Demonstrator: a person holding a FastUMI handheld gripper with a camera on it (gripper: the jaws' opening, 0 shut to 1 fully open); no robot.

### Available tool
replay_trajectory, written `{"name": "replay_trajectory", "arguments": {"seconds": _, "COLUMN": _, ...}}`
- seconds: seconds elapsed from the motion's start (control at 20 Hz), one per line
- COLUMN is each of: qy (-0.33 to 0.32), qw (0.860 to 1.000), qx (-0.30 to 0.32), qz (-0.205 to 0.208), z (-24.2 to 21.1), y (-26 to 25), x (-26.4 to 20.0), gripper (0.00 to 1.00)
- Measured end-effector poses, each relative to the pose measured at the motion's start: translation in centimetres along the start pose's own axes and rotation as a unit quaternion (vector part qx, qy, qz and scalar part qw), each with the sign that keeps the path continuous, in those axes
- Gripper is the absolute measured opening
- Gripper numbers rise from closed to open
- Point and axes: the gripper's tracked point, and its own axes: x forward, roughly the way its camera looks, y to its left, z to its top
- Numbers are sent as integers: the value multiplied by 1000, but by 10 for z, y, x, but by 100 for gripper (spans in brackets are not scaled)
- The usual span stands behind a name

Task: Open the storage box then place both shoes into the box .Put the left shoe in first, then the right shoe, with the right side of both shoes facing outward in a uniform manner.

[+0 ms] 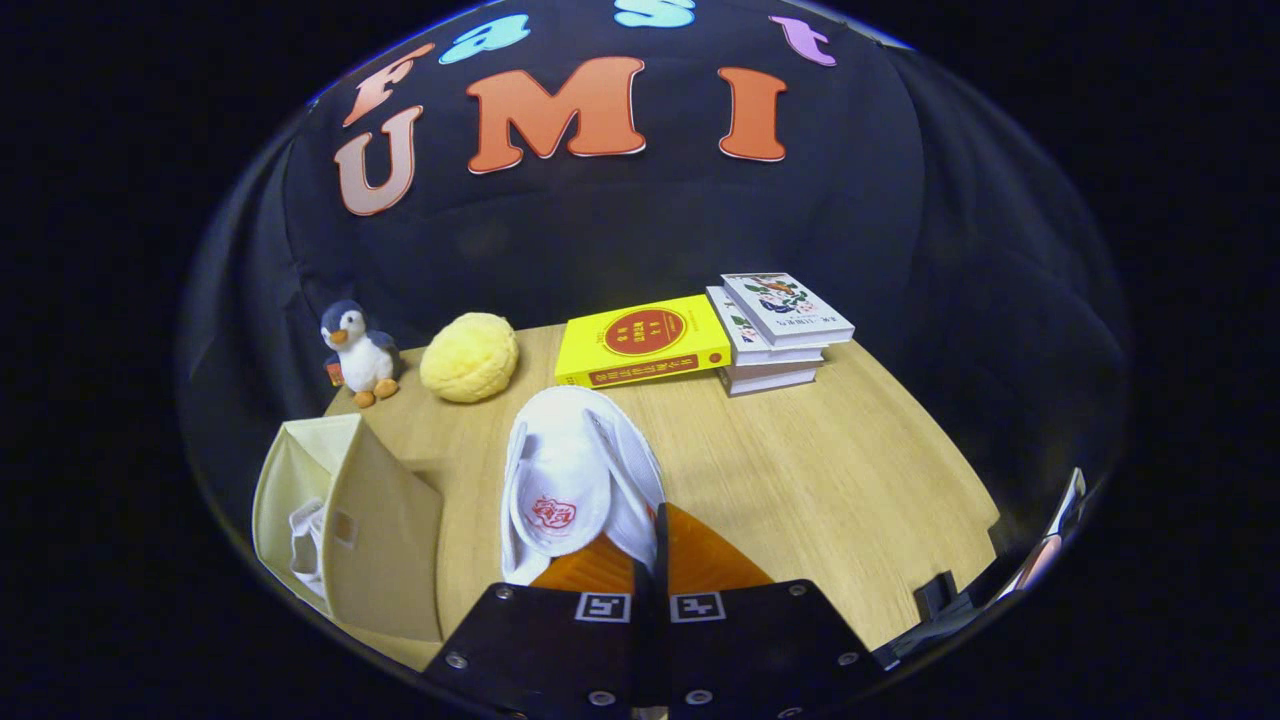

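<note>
A white shoe with a red mark on its insole hangs in front of me, toe pointing away over the wooden table. My gripper is shut on the shoe, both fingers pressed on its heel rim at the right side. The cream storage box stands to the left of the fingers with its lid open. Inside it lies another white shoe, partly hidden by the box wall.
Beyond the held shoe lie a yellow book and a stack of white books. A yellow round plush and a penguin toy stand at the back left. A dark clip sits at the table's right front edge.
</note>
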Motion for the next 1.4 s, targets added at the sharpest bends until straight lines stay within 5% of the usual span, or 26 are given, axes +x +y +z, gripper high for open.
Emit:
{"name": "replay_trajectory", "arguments": {"seconds": 0.35, "qy": -2, "qw": 998, "qx": 13, "qz": 59, "z": 14, "y": 142, "x": -42, "gripper": 0}}
{"name": "replay_trajectory", "arguments": {"seconds": 0.65, "qy": 3, "qw": 998, "qx": -9, "qz": 69, "z": -4, "y": 226, "x": -51, "gripper": 0}}
{"name": "replay_trajectory", "arguments": {"seconds": 1.1, "qy": -5, "qw": 995, "qx": -96, "qz": -3, "z": -36, "y": 240, "x": -30, "gripper": 4}}
{"name": "replay_trajectory", "arguments": {"seconds": 1.3, "qy": -4, "qw": 996, "qx": -87, "qz": -1, "z": -37, "y": 239, "x": -36, "gripper": 27}}
{"name": "replay_trajectory", "arguments": {"seconds": 1.4, "qy": 14, "qw": 996, "qx": -87, "qz": 5, "z": -47, "y": 236, "x": -36, "gripper": 52}}
